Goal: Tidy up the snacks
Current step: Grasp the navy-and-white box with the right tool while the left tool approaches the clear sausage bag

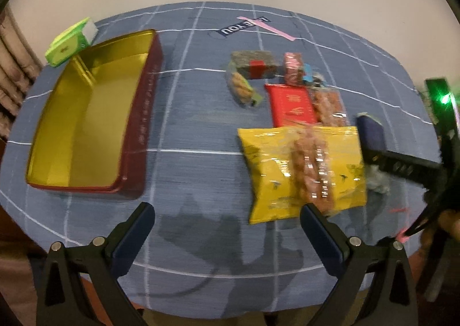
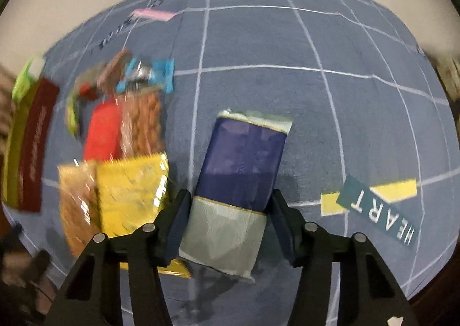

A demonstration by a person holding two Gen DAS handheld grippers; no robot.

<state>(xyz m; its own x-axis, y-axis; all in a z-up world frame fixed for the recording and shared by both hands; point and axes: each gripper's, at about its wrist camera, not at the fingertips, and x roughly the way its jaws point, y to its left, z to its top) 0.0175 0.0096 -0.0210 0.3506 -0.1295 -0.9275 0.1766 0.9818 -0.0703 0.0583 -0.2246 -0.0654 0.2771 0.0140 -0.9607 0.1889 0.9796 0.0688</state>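
My right gripper (image 2: 227, 222) pinches the navy-and-grey snack packet (image 2: 233, 191) at lower centre of the frame. My left gripper (image 1: 227, 228) hangs spread over the tabletop (image 1: 195, 130), the open tin (image 1: 86, 124) at left.

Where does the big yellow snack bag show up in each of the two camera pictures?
Left wrist view: yellow snack bag lies right of centre, near the lower edge.
Right wrist view: the bag lies lower left, blurred.
Shared landmark: the flat red packet just beyond it.
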